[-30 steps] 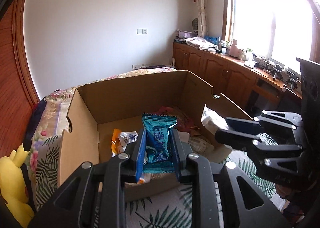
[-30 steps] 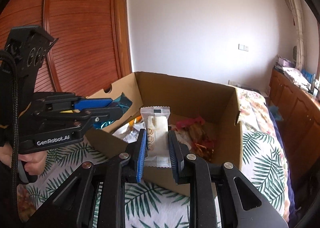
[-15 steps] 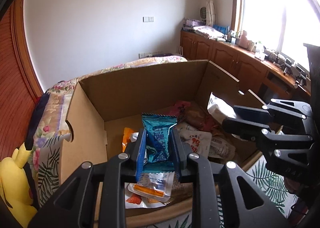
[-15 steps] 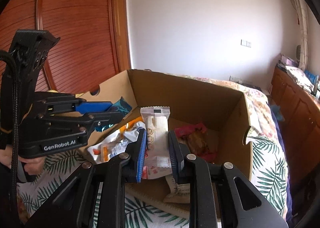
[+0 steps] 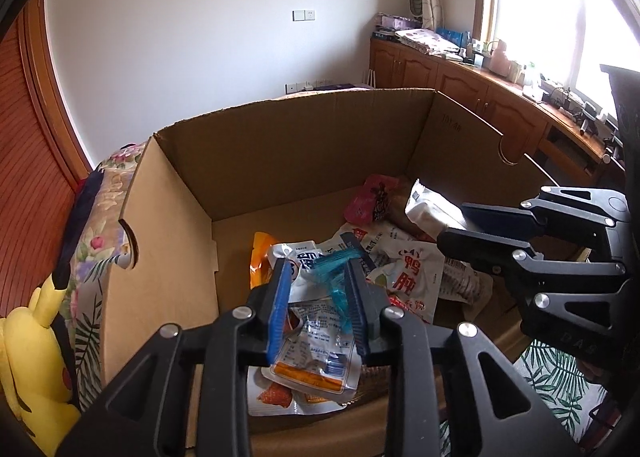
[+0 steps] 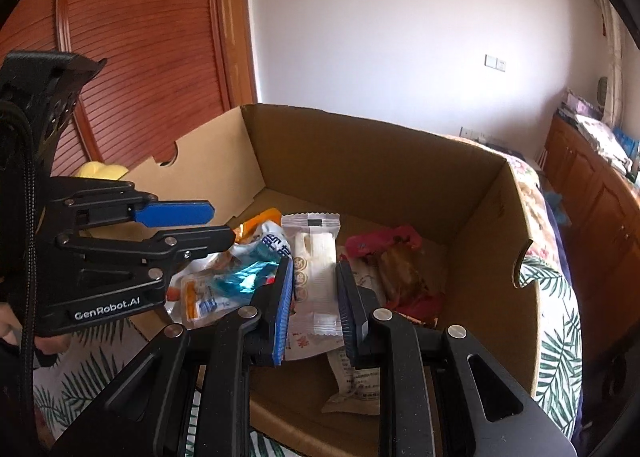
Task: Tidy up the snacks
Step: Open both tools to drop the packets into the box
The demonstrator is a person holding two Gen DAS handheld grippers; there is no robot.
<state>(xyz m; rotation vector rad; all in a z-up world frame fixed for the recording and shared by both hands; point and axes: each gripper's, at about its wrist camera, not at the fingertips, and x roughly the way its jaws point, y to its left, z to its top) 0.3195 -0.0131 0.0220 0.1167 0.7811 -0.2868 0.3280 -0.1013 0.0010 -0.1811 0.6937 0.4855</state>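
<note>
Teal packet (image 5: 335, 277): shiny blue-green foil, tilted and blurred, edge-on between the left gripper's fingers and touching the right pad; in the right wrist view it lies slanted (image 6: 244, 277) over the clear packets inside the box.
White packet (image 6: 314, 269): long white wrapper with a crimped top edge, a small dark mark near the top and round brown emblems down one side; held upright over the box.
Left gripper (image 5: 316, 297): jaws spread apart over the box, blue pad on one finger, the teal packet loose between them.
Right gripper (image 6: 312, 297): jaws pinching the white packet from both sides, near its middle.
Box (image 5: 280, 161): open brown cardboard with tall walls and cut-out handle notches in the side walls; both grippers reach in over its near edge.
Pile (image 5: 400, 269): white packets with red lettering, clear pouches with orange bands, an orange wrapper, a pink-red packet (image 5: 370, 203) toward the far right corner, brownish ones beside it.
Bedspread (image 6: 560, 337): white with green palm leaves, under the box; floral cover beyond.
Plush toy (image 5: 36, 357): yellow with black-tipped ears, left of the box.
Wardrobe (image 6: 140, 57): red-brown slatted doors behind.
Cabinets (image 5: 460, 81): wooden, under the bright window, cluttered top.
</note>
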